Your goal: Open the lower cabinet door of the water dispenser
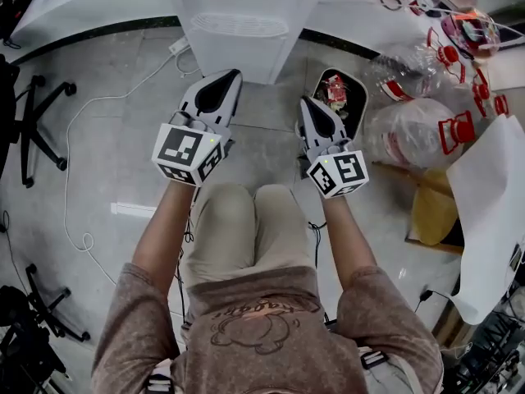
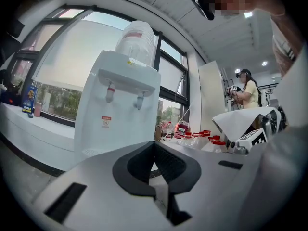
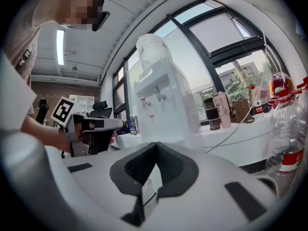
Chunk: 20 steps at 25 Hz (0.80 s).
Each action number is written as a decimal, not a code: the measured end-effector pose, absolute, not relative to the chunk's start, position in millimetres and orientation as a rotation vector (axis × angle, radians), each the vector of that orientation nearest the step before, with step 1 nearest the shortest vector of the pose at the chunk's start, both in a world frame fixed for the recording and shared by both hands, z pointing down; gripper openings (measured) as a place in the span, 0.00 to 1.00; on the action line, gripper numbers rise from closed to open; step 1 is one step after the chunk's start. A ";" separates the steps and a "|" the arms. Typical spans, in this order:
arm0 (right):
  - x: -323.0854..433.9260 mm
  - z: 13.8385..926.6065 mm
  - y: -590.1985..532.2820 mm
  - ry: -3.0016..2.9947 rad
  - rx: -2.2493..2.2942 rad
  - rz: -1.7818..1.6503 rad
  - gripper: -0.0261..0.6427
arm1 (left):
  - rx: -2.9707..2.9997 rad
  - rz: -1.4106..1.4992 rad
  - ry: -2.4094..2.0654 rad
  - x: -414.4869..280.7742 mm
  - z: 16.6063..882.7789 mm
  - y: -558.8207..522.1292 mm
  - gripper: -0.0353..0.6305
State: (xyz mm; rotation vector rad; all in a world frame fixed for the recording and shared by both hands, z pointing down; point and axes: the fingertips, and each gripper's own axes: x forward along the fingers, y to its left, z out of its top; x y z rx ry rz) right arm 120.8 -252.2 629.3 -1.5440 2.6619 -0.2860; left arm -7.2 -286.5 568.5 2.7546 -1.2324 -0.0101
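Knees [image 1: 246, 220] nearest in head view. Beyond them left gripper [image 1: 223, 80] and right gripper [image 1: 309, 107], both closed, empty. Water dispenser [image 1: 246, 23] straight ahead; lower cabinet door [image 1: 246, 62] faces tips. I judge left gripper nearer.

Left gripper view: jaws together, nothing between. Door panel upright below drip tray, ahead, slightly left, part-hidden.

Right gripper view: jaws together. Dispenser dead ahead.

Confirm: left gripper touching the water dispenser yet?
Apart. Left gripper view shows the whole water dispenser standing well ahead of the left gripper, whose tips are shut.
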 end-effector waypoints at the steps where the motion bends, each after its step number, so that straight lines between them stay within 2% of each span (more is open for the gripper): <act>1: 121.7 633.6 -253.1 2.664 -1.537 -0.270 0.05 | 2.759 -0.013 -1.235 -4.9 573.3 -286.5 0.07; 20: 134.7 670.3 -251.0 2.687 -1.469 -0.210 0.04 | 2.735 0.015 -1.359 12.9 617.8 -271.4 0.07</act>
